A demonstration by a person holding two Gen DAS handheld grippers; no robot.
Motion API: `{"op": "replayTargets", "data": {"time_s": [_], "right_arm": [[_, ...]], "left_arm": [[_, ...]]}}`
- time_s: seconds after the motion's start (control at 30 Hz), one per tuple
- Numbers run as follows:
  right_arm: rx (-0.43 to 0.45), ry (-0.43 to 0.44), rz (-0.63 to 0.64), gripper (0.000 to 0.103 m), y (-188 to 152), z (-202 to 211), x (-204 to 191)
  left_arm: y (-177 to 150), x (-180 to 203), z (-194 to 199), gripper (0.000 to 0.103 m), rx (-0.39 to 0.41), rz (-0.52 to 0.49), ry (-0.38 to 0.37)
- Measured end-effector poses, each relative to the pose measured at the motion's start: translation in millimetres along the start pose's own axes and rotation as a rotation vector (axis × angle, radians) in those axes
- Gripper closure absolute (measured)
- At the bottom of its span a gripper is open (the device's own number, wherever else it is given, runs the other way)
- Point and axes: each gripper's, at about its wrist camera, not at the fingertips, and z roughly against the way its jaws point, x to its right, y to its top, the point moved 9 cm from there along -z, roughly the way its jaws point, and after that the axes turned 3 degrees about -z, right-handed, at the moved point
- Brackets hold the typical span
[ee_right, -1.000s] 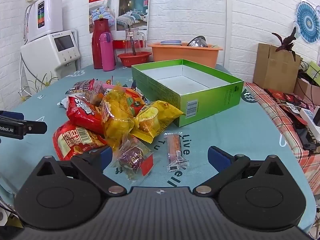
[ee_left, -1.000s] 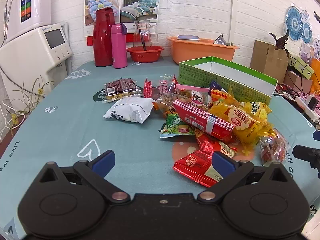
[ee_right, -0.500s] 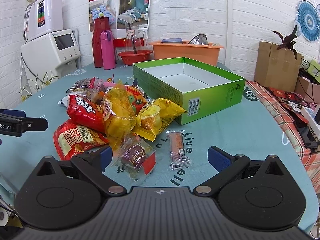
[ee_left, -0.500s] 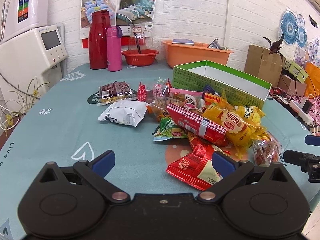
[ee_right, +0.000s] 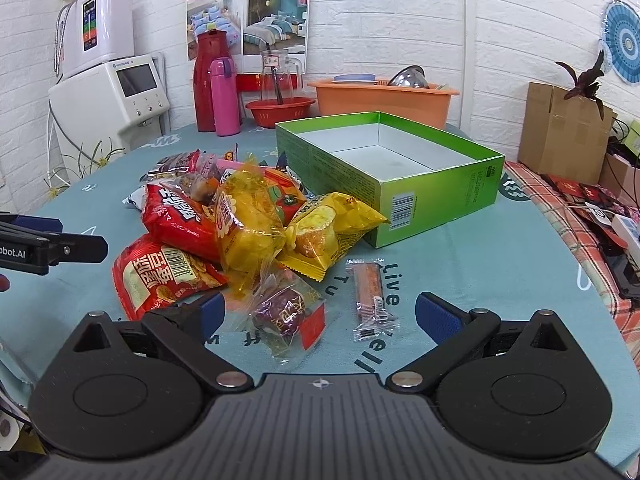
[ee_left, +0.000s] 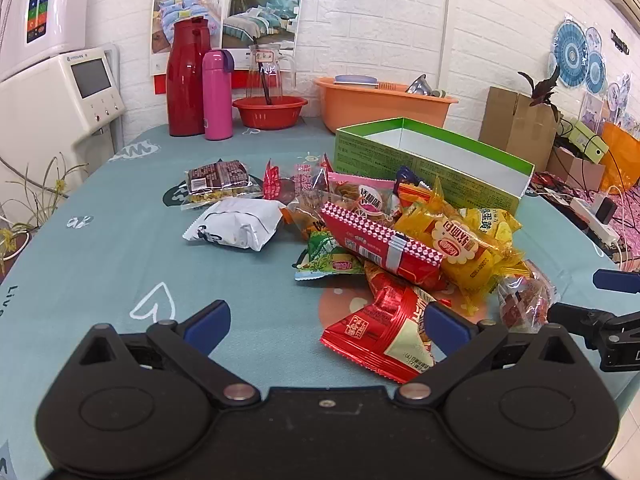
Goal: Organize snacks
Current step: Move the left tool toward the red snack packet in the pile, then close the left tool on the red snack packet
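While gaping, right gripper (ee_right: pixel 318 316) frames purple candy (ee_right: pixel 285 312).

Bare tablecloth (ee_left: pixel 120 264) left of snack pile (ee_left: pixel 400 236), green box (ee_right: pixel 400 184) unobstructed above

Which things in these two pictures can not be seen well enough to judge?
- Left wrist view: the floor of the green box is hidden by its near wall.
- Both views: the lower snacks in the snack pile are covered by upper packets.
- Right wrist view: the left gripper is cut off by the left edge.
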Motion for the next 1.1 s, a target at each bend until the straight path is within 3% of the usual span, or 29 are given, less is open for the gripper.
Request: {"op": "replayTargets", "data": {"time_s": [0.33,0.47,0.57,0.73,0.87,0.9,0.93,1.1], "right_arm": [[0.004,0.020,0.004,0.000,4,-5,-7],[0.074,0.042,-0.039,0.000,14,-2,-10],[0.146,0.098,-0.071,0.000,25,2,-17],[0.104,0.234,0.020,0.000,30,-2,-52],[0.097,0.336,0.070,0.000,34,-8,-88],[0.092,0.353,0.090,0.000,34,-12,-95],[0.088,0.363,0.112,0.000,34,-18,-102],[0.045,0.316,0.173,0.000,35,-54,-116]], "left_arm": [[0,-3,-6,0.000,-0.006,0.009,-0.010],[0,-5,-10,0.000,-0.030,0.029,-0.050],[6,-9,-11,0.000,-0.032,0.032,-0.100],[40,-15,-2,0.000,0.039,0.062,-0.169],[48,-2,-13,0.000,0.009,0.088,-0.302],[46,1,-20,0.002,-0.019,0.098,-0.323],[45,4,-28,0.021,-0.046,0.108,-0.338],[49,8,-57,0.022,-0.099,0.158,-0.370]]}}
